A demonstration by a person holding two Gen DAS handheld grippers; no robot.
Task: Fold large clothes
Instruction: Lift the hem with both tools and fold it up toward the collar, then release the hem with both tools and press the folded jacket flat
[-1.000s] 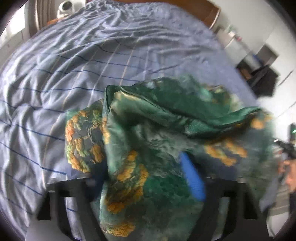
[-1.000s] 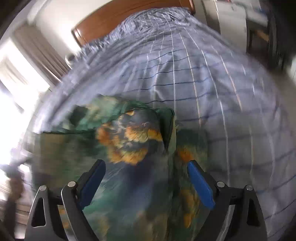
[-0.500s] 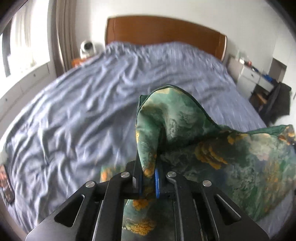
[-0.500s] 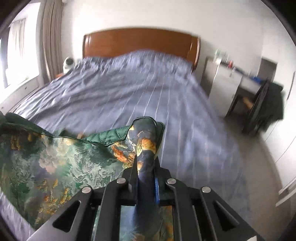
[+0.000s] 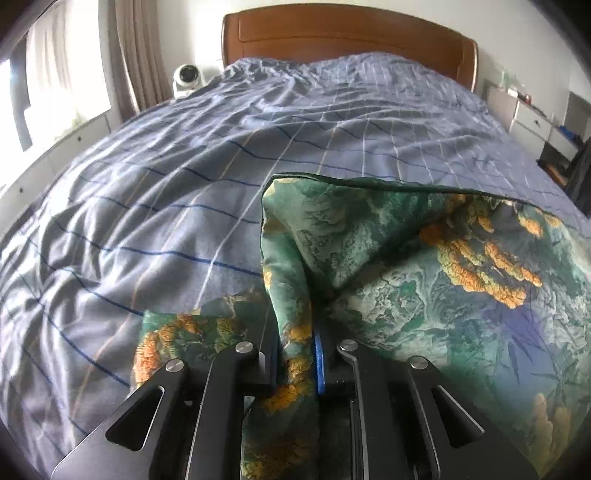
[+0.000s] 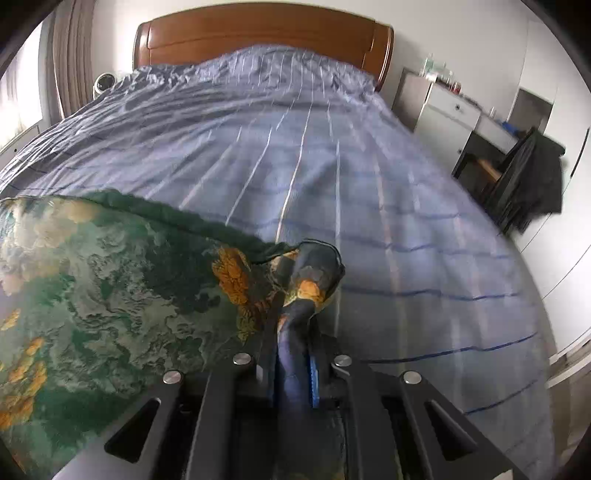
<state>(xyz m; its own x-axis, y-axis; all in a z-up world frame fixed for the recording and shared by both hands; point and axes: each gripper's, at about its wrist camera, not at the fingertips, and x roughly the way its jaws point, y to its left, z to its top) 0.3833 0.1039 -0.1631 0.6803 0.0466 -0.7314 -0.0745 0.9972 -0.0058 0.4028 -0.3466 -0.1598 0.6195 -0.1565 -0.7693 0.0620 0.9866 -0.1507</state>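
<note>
You're standing at the foot of one bed (image 5: 184,192), a blue striped duvet running up to a wooden headboard (image 5: 351,33), with curtains (image 5: 136,55) to the headboard's left and a white cabinet (image 6: 443,107) to its right. Over the foot end, well short of the headboard, hangs one garment (image 5: 424,266), green with orange print, held up off the duvet and stretched sideways, so its long axis runs across the bed, parallel to the headboard. Its top hem sags a little between your hands. A lower fold (image 5: 177,339) of the same cloth lies on the duvet at the left end. You have two grippers, one at each top corner. Your left gripper (image 5: 297,354) has its fingers pinched tight on the left corner; your right gripper (image 6: 293,369) is likewise clamped on the right corner (image 6: 314,269), which bunches up out of the jaws. Neither hand is nearer: the cloth lies directly ahead of both and spans between them. The next move, likely, turns on carrying both corners evenly toward the headboard and lowering the sheet flat, keeping that hem taut and square to the bed.
</note>
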